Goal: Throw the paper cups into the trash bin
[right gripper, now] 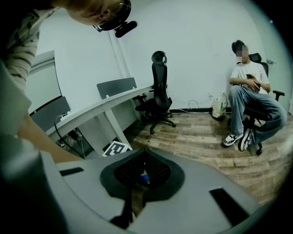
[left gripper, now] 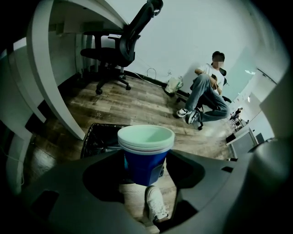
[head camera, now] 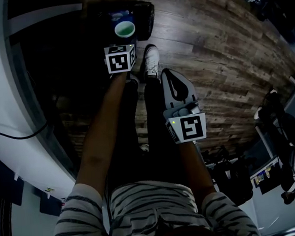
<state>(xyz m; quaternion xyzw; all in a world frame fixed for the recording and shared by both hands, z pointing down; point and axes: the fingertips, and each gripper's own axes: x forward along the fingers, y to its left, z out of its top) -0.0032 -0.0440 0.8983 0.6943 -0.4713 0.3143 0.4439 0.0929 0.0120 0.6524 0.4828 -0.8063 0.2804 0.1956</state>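
While both bare forearms reach forward and down from short striped sleeves, the left gripper (left gripper: 145,165) extends farther ahead than the right gripper (right gripper: 144,157) and tilts more steeply toward the floor. Left jaws stand wide apart and press on opposite sides of the paper cups (left gripper: 146,153), a nested stack held upright. At least two pale rims show one inside the other; the exact count cannot be told. Cup walls are smooth, blue and tapered downward, and the round mouth is white with a pale green cast inside.

From the head view, the stack appears over the dark opening of the single trash bin (head camera: 140,14). This box-shaped container is lined with a crinkled, glossy black bag and stands on the wood-plank floor (left gripper: 137,103), just beside the slanted support of a white desk (left gripper: 50,82).

Right jaws are closed tip to tip with nothing held. Their inner pads are dark and finely meshed, and the outer shells are matte grey. Each gripper bears one cube with black-and-white square markers.

One white shoe (left gripper: 155,203) of the wearer shows below the cups. Farther back are one black high-backed office chair (left gripper: 121,50) on castors and one seated person (left gripper: 206,93) in jeans against the white wall.
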